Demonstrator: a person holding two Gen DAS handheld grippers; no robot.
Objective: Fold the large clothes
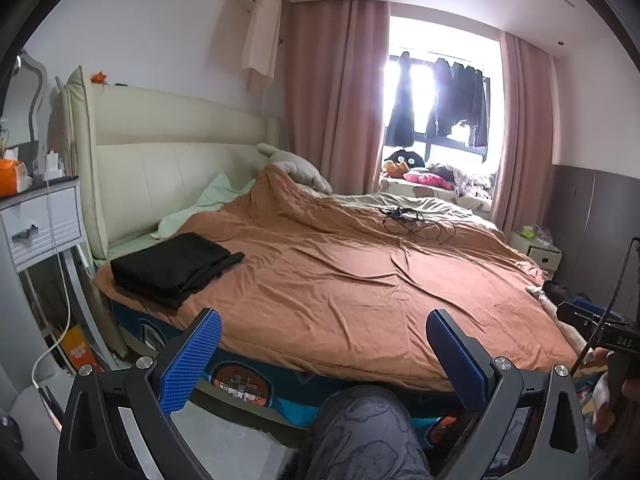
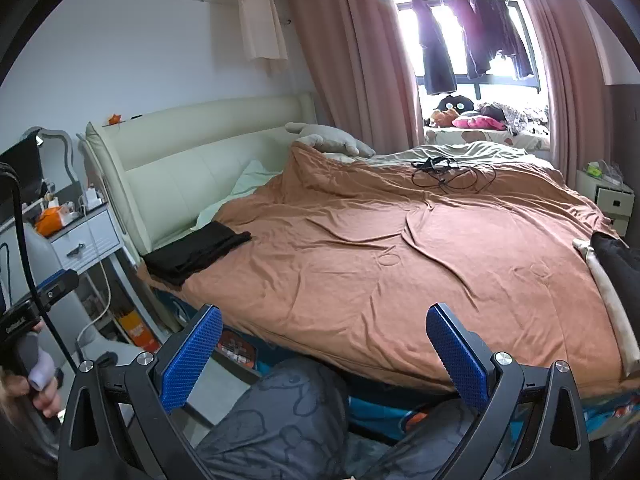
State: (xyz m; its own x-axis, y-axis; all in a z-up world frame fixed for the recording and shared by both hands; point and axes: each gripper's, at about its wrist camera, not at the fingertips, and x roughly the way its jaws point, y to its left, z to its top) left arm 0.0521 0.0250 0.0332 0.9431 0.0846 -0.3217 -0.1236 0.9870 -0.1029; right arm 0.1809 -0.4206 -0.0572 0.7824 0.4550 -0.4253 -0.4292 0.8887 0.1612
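Showing left gripper (image 1: 324, 354) spread wide and empty off the bed edge, "DAS" legible on right gripper body (image 1: 622, 342), folded black garment (image 1: 176, 266) on orange duvet (image 1: 360, 272) near headboard; right gripper (image 2: 324, 350) likewise apart, empty, knee (image 2: 288, 412) below, cables (image 2: 448, 174) far side.

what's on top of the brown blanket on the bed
A folded black garment lies near the headboard, tangled black cables toward the window side. A grey plush rests at its top edge. Anything beneath the blanket stays hidden.
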